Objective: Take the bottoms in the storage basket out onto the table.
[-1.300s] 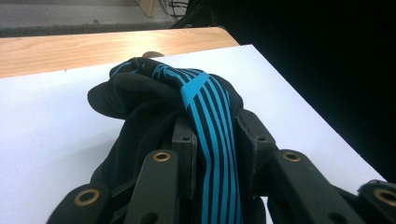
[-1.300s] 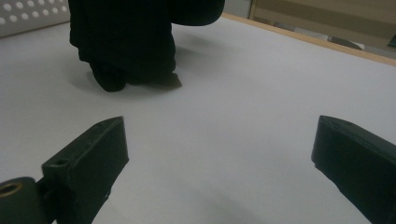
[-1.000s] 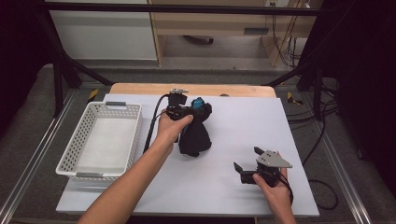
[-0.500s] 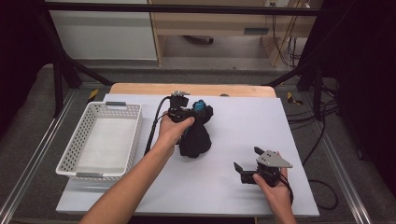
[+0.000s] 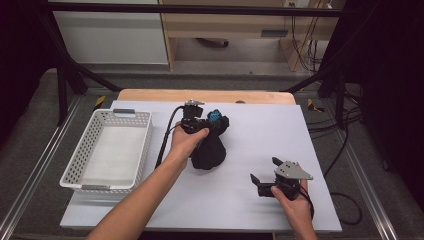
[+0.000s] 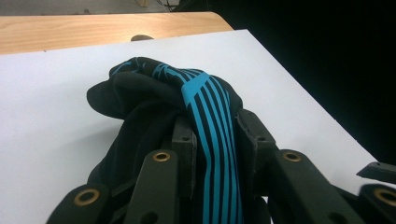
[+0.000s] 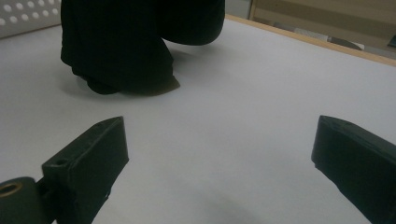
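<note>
We find the left claw (image 5: 209, 124) clamped on the black cloth (image 5: 209, 150) mid-table (image 5: 260, 130), forearm reaching forward. The right claw (image 5: 264, 171) rests wide open, empty, near the front edge.

The high view looks forward and down from above the person's side, taking in the whole desk (image 5: 260, 130) from some way off. The left gripper view sits very close over a dark cloth (image 6: 154, 98), facing the desk's far wooden edge. The right gripper view rides low near the surface, facing that same cloth (image 7: 121, 42) from farther away. All three views share the cloth.
</note>
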`<action>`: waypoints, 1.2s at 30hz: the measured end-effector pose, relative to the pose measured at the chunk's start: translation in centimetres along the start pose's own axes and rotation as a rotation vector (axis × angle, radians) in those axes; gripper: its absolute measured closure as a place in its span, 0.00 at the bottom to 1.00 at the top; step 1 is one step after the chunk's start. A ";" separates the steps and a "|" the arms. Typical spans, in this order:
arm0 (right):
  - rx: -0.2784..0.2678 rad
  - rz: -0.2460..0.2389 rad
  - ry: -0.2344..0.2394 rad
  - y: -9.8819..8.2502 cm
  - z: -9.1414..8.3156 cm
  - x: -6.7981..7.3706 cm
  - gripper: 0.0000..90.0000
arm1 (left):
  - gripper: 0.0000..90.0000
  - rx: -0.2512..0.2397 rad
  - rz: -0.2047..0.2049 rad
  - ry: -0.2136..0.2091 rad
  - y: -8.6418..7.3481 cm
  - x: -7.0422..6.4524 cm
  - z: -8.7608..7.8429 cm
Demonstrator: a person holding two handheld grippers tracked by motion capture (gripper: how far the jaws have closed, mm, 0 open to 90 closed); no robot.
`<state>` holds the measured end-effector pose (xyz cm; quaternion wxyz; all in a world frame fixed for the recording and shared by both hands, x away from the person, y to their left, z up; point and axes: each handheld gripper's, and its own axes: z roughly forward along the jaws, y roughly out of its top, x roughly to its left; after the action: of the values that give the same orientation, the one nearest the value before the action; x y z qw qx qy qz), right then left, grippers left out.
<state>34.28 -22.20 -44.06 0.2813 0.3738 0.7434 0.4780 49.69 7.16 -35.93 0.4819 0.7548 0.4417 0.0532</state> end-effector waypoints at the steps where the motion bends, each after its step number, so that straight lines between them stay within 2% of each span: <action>1: 0.000 -0.001 -0.001 0.0 0.0 0.0 0.05 | 0.79 0.000 0.000 0.000 -0.1 0.0 0.1; 10: 0.000 0.000 -0.001 0.0 0.0 0.0 0.05 | 0.79 0.020 -0.005 -0.002 -1.2 0.0 0.9; 13: -0.002 0.000 -0.001 0.0 -0.1 0.0 0.05 | 0.79 0.030 0.008 0.003 -1.4 -0.1 1.2; 28: 0.001 -0.003 0.001 0.0 0.0 0.1 0.05 | 0.79 0.022 -0.001 -0.006 -2.3 0.1 1.5; 36: 0.001 -0.001 0.001 0.0 0.0 0.1 0.05 | 0.79 0.035 0.002 -0.011 -3.0 0.1 1.9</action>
<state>34.25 -22.10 -44.06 0.2811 0.3734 0.7440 0.4775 48.81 6.35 -39.30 0.4711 0.7638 0.4392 0.0421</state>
